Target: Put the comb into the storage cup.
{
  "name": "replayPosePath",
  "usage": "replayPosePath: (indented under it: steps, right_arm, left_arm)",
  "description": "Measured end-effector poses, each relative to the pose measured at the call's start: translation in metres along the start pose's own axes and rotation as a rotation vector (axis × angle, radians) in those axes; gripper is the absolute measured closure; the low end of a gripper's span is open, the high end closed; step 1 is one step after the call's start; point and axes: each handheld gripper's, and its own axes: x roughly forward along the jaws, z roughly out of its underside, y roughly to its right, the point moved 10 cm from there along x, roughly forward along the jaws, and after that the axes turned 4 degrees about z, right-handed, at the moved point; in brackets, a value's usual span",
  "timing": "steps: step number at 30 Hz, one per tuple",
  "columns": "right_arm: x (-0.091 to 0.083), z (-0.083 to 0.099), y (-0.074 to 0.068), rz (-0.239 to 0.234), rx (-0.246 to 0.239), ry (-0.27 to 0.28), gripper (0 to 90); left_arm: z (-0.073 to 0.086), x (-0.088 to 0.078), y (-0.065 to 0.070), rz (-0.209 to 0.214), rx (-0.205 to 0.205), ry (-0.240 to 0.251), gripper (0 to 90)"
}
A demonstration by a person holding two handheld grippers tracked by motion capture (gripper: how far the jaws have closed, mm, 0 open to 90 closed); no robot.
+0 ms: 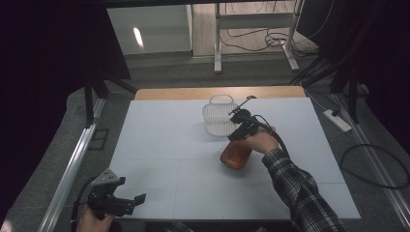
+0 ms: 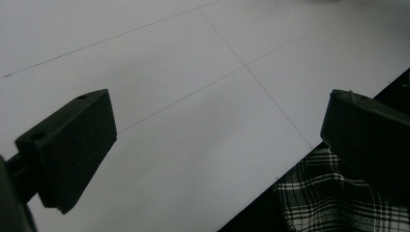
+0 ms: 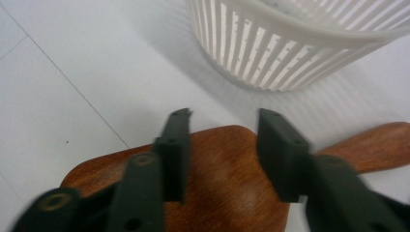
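Wooden board [image 3: 217, 179]: lies flat on the white surface [image 1: 169, 145], just beside the white basket [image 1: 218, 116], on its near side.
Right tool [image 3: 222, 154]: over the board, its jaws half closed; whether the pads already press it, I cannot tell.
Left tool [image 1: 118, 200]: spread wide, nothing between the jaws, well apart from the basket.
Progress: early, I think; the board is not lifted, and the basket looks empty.

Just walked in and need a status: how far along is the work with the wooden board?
Done: nothing visibly; the wooden board lies flat on the table beside the white basket. In hand: the right gripper hangs over the board, jaws apart, no grip yet. Left: gripping and moving it. The left gripper is open.
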Motion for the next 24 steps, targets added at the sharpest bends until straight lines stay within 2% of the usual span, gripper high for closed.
replayPosePath:
  steps: [3, 4, 5, 15, 24]
  right_arm:
    - [0.002, 0.0, -0.002, -0.01, -0.025, -0.005, 74.4]
    - [0.003, -0.001, -0.002, -0.021, -0.028, -0.002, 84.0]
    - [0.004, -0.002, -0.003, -0.027, -0.029, -0.002, 88.3]
    - [0.015, -0.007, -0.003, -0.011, -0.051, 0.001, 89.3]
    - [0.031, -0.006, 0.001, 0.006, -0.054, -0.024, 89.3]
  left_arm:
    - [0.0, 0.0, 0.0, 0.002, 0.0, -0.001, 0.3]
    - [0.0, 0.0, 0.0, 0.002, 0.0, 0.0, 0.3]
    - [0.0, 0.0, 0.0, 0.002, 0.001, -0.001, 0.3]
    - [0.0, 0.0, 0.0, 0.001, 0.005, -0.001, 0.3]
    - [0.0, 0.0, 0.0, 0.002, 0.004, -0.001, 0.3]
